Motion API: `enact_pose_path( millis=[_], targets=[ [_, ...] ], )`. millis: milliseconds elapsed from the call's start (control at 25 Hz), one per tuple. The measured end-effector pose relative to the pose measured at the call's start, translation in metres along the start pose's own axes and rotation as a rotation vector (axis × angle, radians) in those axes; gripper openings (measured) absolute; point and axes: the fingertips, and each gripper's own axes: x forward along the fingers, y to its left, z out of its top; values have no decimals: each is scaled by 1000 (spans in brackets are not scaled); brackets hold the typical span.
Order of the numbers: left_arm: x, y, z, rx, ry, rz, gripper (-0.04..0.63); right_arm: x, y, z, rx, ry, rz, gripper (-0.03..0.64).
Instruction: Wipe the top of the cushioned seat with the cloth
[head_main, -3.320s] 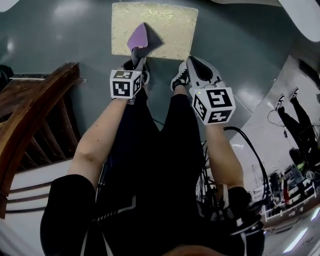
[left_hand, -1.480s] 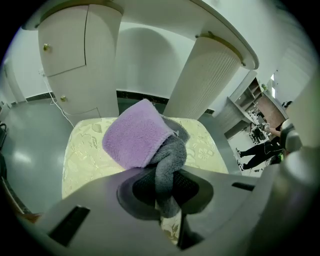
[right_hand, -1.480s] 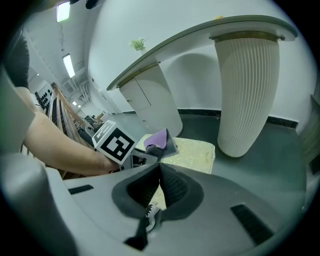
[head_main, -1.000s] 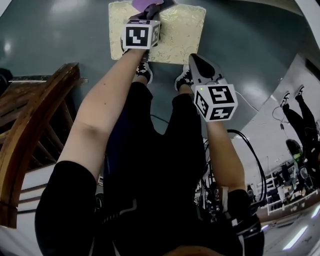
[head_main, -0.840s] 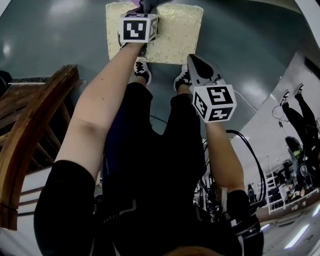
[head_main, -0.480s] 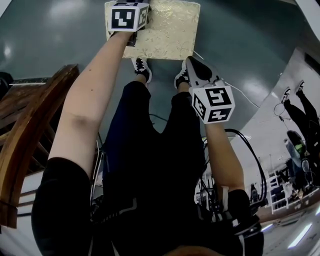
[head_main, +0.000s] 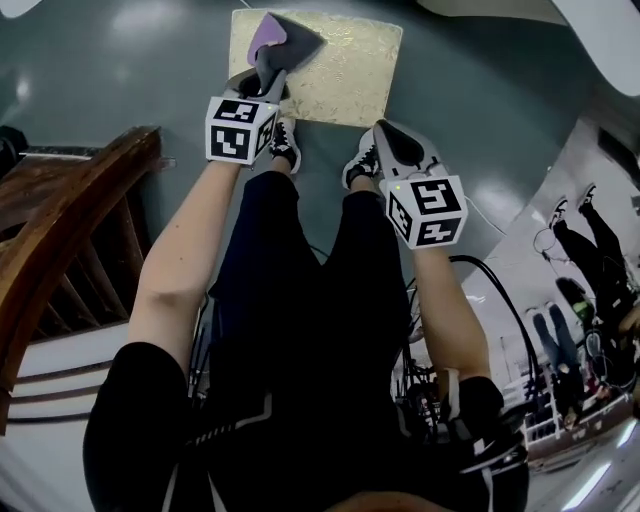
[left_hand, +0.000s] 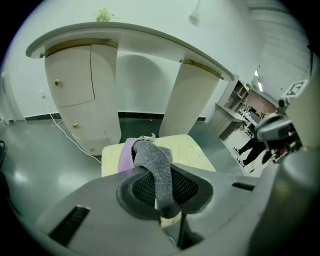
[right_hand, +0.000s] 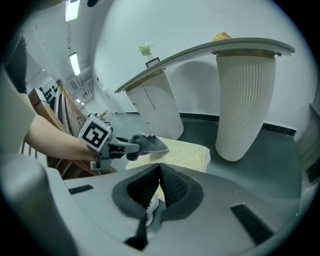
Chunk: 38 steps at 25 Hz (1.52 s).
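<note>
The cream, gold-patterned cushioned seat (head_main: 340, 65) stands on the dark floor ahead of my feet. A grey and purple cloth (head_main: 276, 40) lies over its left part, and my left gripper (head_main: 263, 82) is shut on the cloth's near end. In the left gripper view the grey cloth (left_hand: 156, 167) runs out between the jaws toward the seat (left_hand: 187, 150). My right gripper (head_main: 392, 142) hangs shut and empty over the floor near my right shoe, short of the seat. The right gripper view shows the left gripper (right_hand: 111, 145), the cloth (right_hand: 148, 144) and the seat (right_hand: 187, 152).
A dark wooden chair back (head_main: 70, 230) stands at my left. Behind the seat are a white curved counter with a ribbed column (right_hand: 245, 100) and a cabinet (left_hand: 75, 90). A cable (left_hand: 65, 132) trails on the floor. People stand far off at the right (head_main: 585, 260).
The left gripper, stretched to the seat's far edge half a second ago, has drawn back to the near edge with the cloth. The right gripper has stayed put.
</note>
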Motion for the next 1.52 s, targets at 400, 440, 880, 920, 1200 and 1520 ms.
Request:
enact_pose_path(
  millis=[400, 440, 880, 920, 1200, 1520],
  targets=[
    [-24, -13, -128, -14, 168, 69, 40, 11, 16, -17, -68, 57, 57, 5],
    [-20, -13, -131, -18, 164, 69, 40, 12, 17, -19, -71, 62, 65, 5],
    [29, -11, -124, 36, 211, 134, 40, 23, 14, -22, -40, 56, 90, 6],
    [29, -11, -123, 72, 220, 136, 40, 23, 14, -22, -38, 54, 89, 6],
    [44, 1, -97, 86, 240, 105, 40, 30, 9, -14, -17, 35, 78, 5],
    [57, 13, -73, 116, 225, 79, 40, 33, -1, -13, 11, 39, 63, 5]
  ],
)
